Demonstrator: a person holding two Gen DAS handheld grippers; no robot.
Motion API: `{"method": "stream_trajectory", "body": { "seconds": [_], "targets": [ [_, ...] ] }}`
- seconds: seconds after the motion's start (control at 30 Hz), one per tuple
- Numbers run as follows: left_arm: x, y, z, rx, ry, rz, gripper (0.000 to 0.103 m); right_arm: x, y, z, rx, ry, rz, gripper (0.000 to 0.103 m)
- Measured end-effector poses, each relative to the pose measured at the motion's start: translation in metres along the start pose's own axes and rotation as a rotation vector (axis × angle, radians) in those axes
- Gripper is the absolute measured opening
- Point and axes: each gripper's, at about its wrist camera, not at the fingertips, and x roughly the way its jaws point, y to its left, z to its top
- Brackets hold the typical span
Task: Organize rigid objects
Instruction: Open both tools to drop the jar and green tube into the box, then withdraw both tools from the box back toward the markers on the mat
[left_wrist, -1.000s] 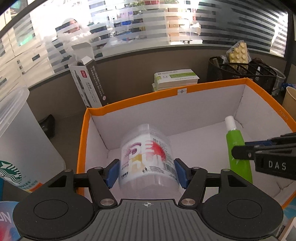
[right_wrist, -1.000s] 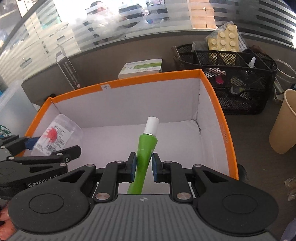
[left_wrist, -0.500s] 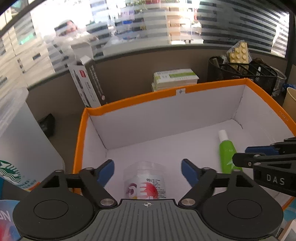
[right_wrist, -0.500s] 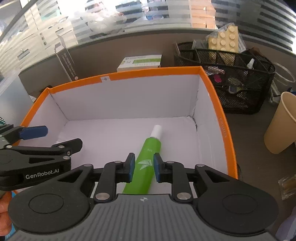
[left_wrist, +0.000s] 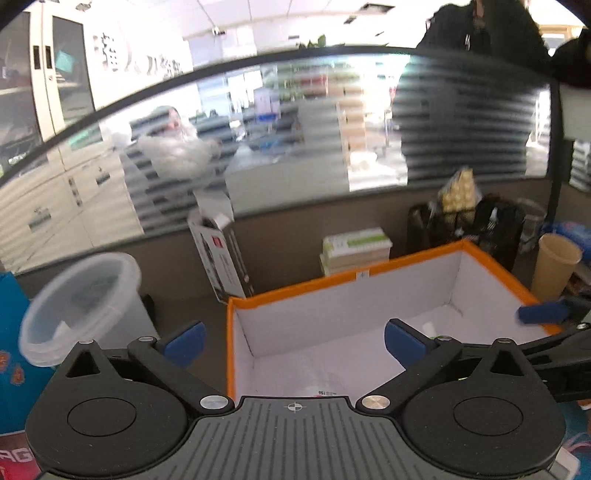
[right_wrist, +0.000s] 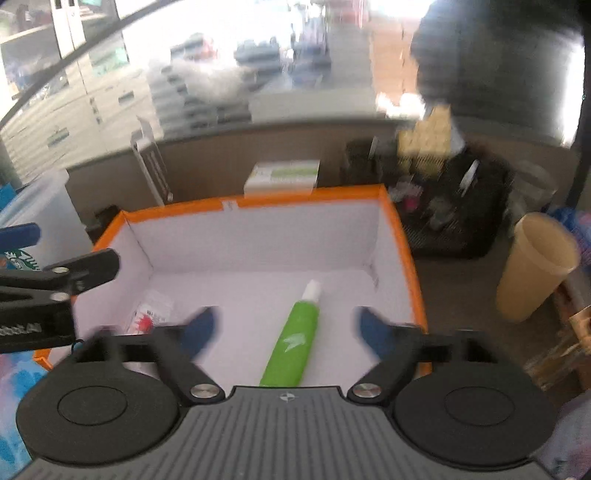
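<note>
Clear jar (right_wrist: 149, 314): blurred, half hidden by the left gripper (left_wrist: 293, 341).
Green tube (right_wrist: 293, 341): released; both grippers' fingers just spread apart, right gripper (right_wrist: 284, 328) empty.

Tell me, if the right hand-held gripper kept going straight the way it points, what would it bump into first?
Probably the green tube lying on the box floor, right between the open right hand-held gripper fingers; depth is uncertain.

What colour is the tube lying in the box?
Bright green with a white cap; the tube shows best in the right wrist view.

A green tube (right_wrist: 291, 341) with a white cap lies flat in the orange box (right_wrist: 408, 254), near a clear jar (right_wrist: 149, 314).
</note>
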Motion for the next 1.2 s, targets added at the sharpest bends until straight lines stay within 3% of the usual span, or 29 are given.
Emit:
{"method": "stream_trajectory", "body": {
  "seconds": [0.3,0.5,0.67,0.97,1.07,1.2],
  "targets": [
    [-0.07,0.038,-0.012,-0.072,-0.101,0.013,0.103,-0.089,0.015,-0.019,-0.082,-0.204,-0.039,0.103],
    [-0.096,0.054,-0.029,-0.113,-0.122,0.009,0.103,-0.127,0.024,-0.049,-0.116,-0.269,-0.061,0.103],
    [-0.093,0.052,-0.056,-0.11,-0.071,0.0,0.103,-0.132,0.032,-0.083,-0.159,-0.258,-0.099,0.103],
    [-0.051,0.02,-0.129,-0.054,0.145,-0.011,0.103,-0.1,0.018,-0.143,-0.106,-0.162,-0.143,0.103],
    [-0.045,0.005,-0.147,-0.016,0.176,0.009,0.103,-0.099,0.03,-0.163,-0.164,-0.167,-0.123,0.103],
    [-0.041,-0.013,-0.158,0.011,0.196,-0.004,0.103,-0.104,0.041,-0.178,-0.265,-0.218,-0.197,0.103]
  ]
}}
